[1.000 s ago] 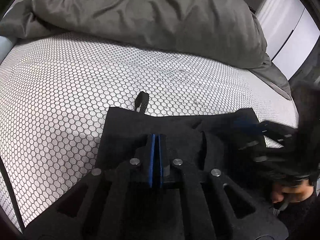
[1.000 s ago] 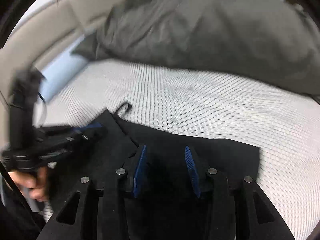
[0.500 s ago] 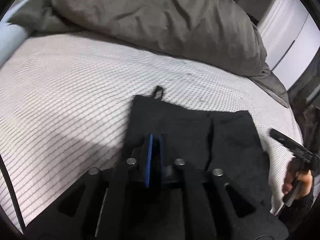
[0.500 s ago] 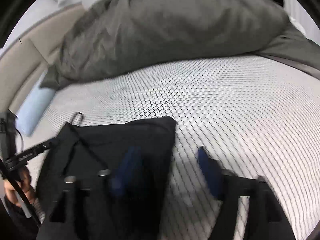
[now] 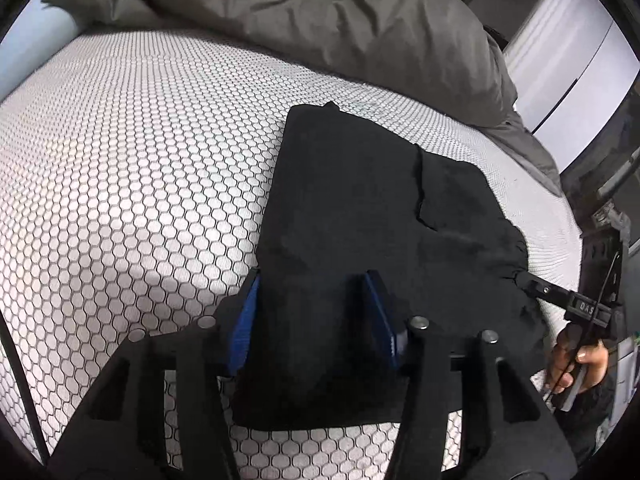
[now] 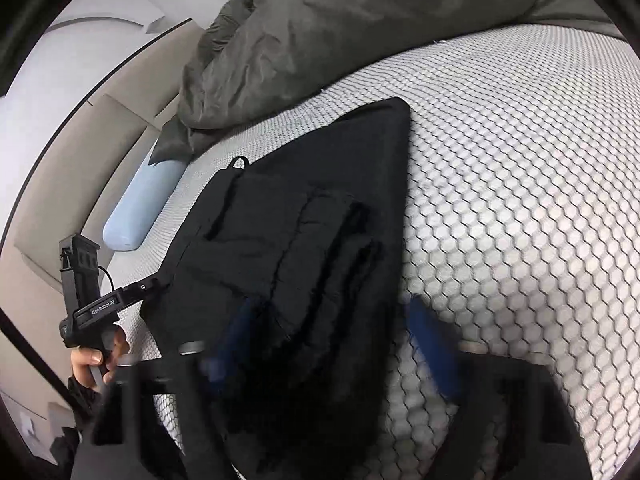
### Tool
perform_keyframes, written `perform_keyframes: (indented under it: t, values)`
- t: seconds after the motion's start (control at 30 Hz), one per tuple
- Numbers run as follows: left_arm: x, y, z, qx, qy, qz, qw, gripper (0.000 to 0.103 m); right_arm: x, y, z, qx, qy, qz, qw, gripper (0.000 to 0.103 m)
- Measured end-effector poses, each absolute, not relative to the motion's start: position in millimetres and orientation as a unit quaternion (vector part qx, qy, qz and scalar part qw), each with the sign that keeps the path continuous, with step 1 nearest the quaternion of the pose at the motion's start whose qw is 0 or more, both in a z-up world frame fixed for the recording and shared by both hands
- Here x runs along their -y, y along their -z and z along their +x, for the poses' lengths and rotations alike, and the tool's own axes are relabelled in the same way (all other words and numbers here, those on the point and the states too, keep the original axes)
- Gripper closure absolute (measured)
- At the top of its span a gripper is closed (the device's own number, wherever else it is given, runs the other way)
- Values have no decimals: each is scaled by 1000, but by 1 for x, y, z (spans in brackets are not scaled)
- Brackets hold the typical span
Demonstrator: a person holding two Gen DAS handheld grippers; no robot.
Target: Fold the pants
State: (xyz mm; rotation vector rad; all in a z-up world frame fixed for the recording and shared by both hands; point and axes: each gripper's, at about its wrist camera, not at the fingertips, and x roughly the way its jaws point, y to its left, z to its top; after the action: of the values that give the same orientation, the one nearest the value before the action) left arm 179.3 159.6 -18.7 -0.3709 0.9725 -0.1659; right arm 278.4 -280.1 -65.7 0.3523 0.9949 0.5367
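Left wrist view: left gripper (image 5: pixel 312 320), lower centre, fingers spread over folded black pants (image 5: pixel 372 216) on the honeycomb mattress (image 5: pixel 132 152); right gripper (image 6: pixel 340 344) likewise spread apart.

Bed (image 5: pixel 132 168): mattress covered in a white sheet printed with a black honeycomb outline pattern; the surface fills most of both wrist views.

Lying directly on it:
- Black fabric pants (image 5: pixel 360 216), folded into a flat, roughly rectangular bundle with layered edges visible, near the front edge of the bed; a small loop (image 6: pixel 238 162) sticks out at one far corner.
- Crumpled grey-olive duvet (image 5: pixel 320 12), heaped along the far side of the mattress, apart from the pants.
- Pale blue cylindrical bolster pillow (image 6: pixel 140 208), at the bed's edge beside the beige padded headboard (image 6: pixel 80 152), one end tucked under the duvet.
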Motion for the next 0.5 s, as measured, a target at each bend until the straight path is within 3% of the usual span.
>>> perform_keyframes:
  t: [0.13,0.37,0.5]
  values:
    - [-154,16,188,-456,62,-164,873,58,258,65,296,-462,-245,152,839,61]
    - [-136,16,210,-440,40,-123,889,58,256,56,333,-437,-218,134,862,62]
    - [-136,17,206,-432,39,-122,893,58,255,55,340,-435,-213,117,867,46]
